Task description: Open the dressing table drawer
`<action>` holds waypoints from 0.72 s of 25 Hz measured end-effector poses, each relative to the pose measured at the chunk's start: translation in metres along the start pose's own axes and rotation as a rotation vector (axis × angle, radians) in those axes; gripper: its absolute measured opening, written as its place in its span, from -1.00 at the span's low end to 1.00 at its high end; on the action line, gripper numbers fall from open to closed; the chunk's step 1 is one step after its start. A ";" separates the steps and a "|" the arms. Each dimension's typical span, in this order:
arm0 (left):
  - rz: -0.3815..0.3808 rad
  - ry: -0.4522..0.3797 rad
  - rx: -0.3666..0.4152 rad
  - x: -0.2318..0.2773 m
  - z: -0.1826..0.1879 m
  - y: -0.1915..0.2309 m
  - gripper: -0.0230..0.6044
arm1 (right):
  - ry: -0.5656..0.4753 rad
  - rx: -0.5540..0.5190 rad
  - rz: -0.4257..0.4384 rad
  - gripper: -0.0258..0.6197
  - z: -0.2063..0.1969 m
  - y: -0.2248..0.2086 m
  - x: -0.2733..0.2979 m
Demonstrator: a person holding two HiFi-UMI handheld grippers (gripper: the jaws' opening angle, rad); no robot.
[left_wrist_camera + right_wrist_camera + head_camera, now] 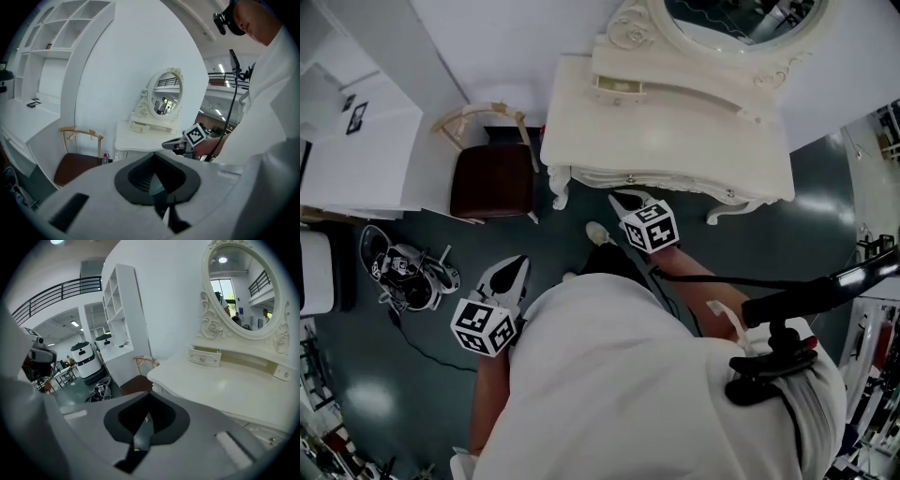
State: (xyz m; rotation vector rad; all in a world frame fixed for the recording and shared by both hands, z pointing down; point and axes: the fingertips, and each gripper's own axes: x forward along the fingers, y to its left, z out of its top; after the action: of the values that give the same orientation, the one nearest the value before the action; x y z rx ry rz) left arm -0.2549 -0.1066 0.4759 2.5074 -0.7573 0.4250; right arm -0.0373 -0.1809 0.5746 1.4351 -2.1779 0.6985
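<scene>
Starting at the left, the left gripper (512, 272) is held at the person's side with its jaws pressed together on nothing, pointing out over the dark glossy floor (356, 394). Ahead of it and slightly to its left stands a chair (492, 180) with a pale curved wooden back and a brown padded seat. The dressing table (581, 141) lies ahead and to its right, well apart. The right gripper (628, 200) is plainly the nearer one: its jaws, also closed and empty, point at the table from just short of its front edge. From this gripper a small drawer (205, 357) sits ahead and slightly right, across the tabletop and under the oval mirror (243, 291). The drawer's long axis runs across the gripper's line of approach, and its round knob (202, 359) faces the gripper. It seems to stand a little way out of its housing, though I cannot be sure, nor can I tell whether this drawer or one in the scalloped front is meant. The table is hard, smooth, cream-white lacquer with carved scrolls and curled legs, so the knob is likely the only sure grip. The jaws would have to spread, close round it and pull straight back toward the person.
</scene>
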 end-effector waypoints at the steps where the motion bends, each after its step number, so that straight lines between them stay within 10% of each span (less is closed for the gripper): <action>1: -0.001 0.002 -0.001 0.000 -0.001 0.000 -0.92 | 0.000 -0.005 0.003 -0.92 0.000 0.002 0.000; 18: -0.027 0.024 -0.003 0.005 -0.013 -0.011 -0.92 | -0.003 -0.069 0.032 -0.92 -0.005 0.019 -0.014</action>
State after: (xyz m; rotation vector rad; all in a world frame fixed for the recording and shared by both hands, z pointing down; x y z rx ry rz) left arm -0.2470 -0.0942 0.4848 2.5028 -0.7131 0.4431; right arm -0.0489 -0.1615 0.5664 1.3705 -2.2095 0.6263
